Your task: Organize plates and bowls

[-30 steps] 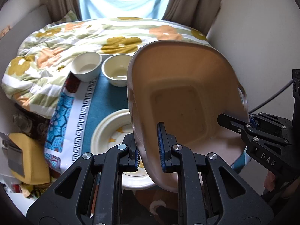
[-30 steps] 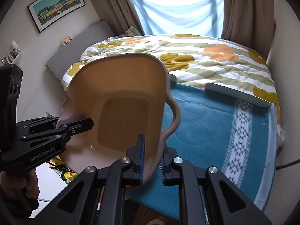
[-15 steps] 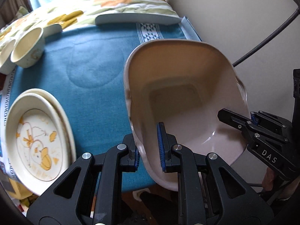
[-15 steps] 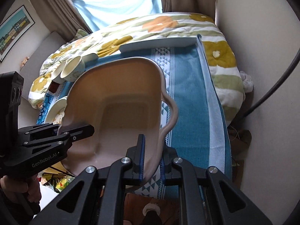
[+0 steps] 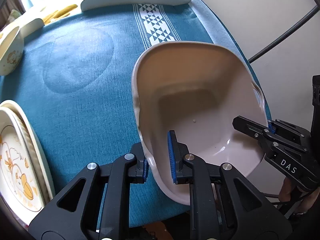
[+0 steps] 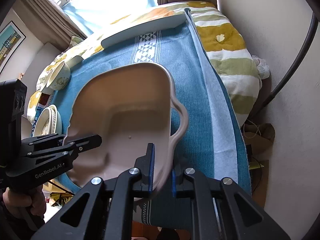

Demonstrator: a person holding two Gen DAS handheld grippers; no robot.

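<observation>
Since the earlier frame the beige basin [image 5: 192, 100], rims pinched in the jaws of left gripper [image 5: 159, 158] and right gripper [image 6: 162, 172], has dropped over the teal-clothed worktop [image 5: 84, 84] beside the quilted bed [image 6: 230, 46].

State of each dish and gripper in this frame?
Pink handled dish: clamped by both rims, tilted over the teal cloth.
Left gripper: shut on its rim.
Right gripper: shut on the opposite rim.
Stacked plates: lying flat.
Cartoon bowl: tipped.
</observation>
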